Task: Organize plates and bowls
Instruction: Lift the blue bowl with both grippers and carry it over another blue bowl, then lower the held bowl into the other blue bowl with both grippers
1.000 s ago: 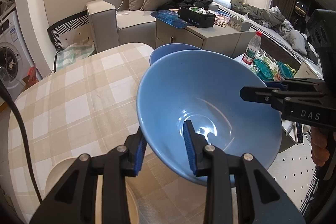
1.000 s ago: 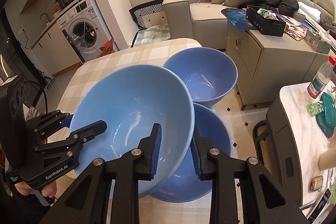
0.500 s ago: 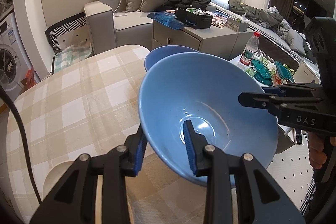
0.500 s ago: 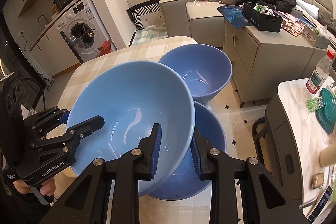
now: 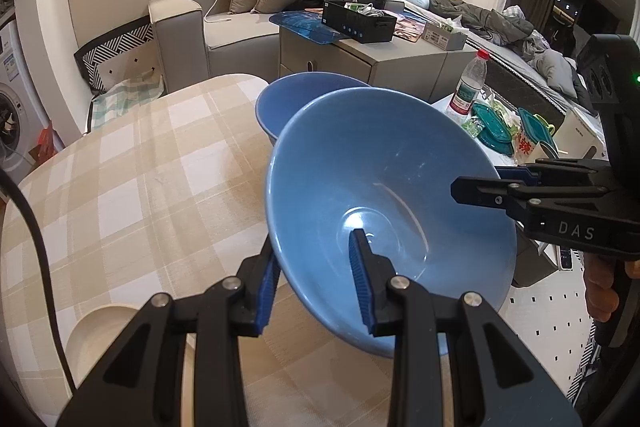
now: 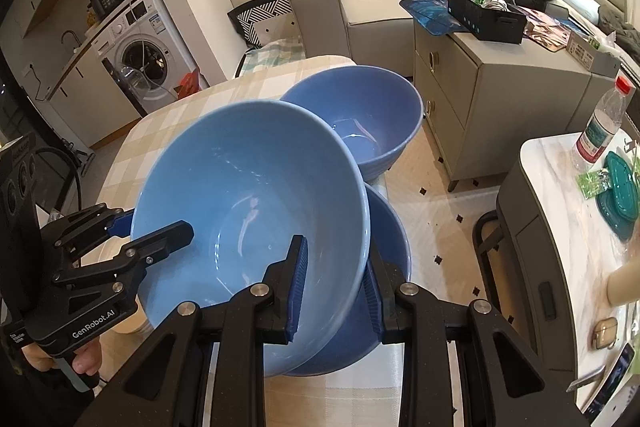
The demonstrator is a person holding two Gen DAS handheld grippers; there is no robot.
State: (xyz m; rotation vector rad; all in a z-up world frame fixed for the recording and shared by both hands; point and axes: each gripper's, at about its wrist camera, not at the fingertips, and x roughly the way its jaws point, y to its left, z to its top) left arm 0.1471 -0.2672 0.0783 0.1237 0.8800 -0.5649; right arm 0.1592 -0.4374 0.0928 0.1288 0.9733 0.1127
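A large light-blue bowl [image 5: 392,195] [image 6: 248,211] hangs tilted above the checked table [image 5: 140,167], held from two sides. My left gripper [image 5: 314,279] is shut on its near rim, one pad inside and one outside. My right gripper [image 6: 334,291] is shut on the opposite rim and shows in the left wrist view as right gripper [image 5: 500,187]. The left gripper [image 6: 160,231] shows at the left of the right wrist view. Under the held bowl sits a second blue bowl [image 6: 394,239]. A third blue bowl [image 6: 372,115] [image 5: 288,99] stands behind them.
A cream plate [image 5: 104,331] lies at the table's near left corner. Right of the table stand a grey cabinet [image 6: 500,87] and a marble side table [image 6: 568,187] with a water bottle [image 6: 600,123] and teal lids [image 6: 620,195]. A sofa [image 5: 240,27] is behind.
Both grippers keep their hold on the light-blue bowl. The views have only drifted slightly; nothing was let go or taken up.
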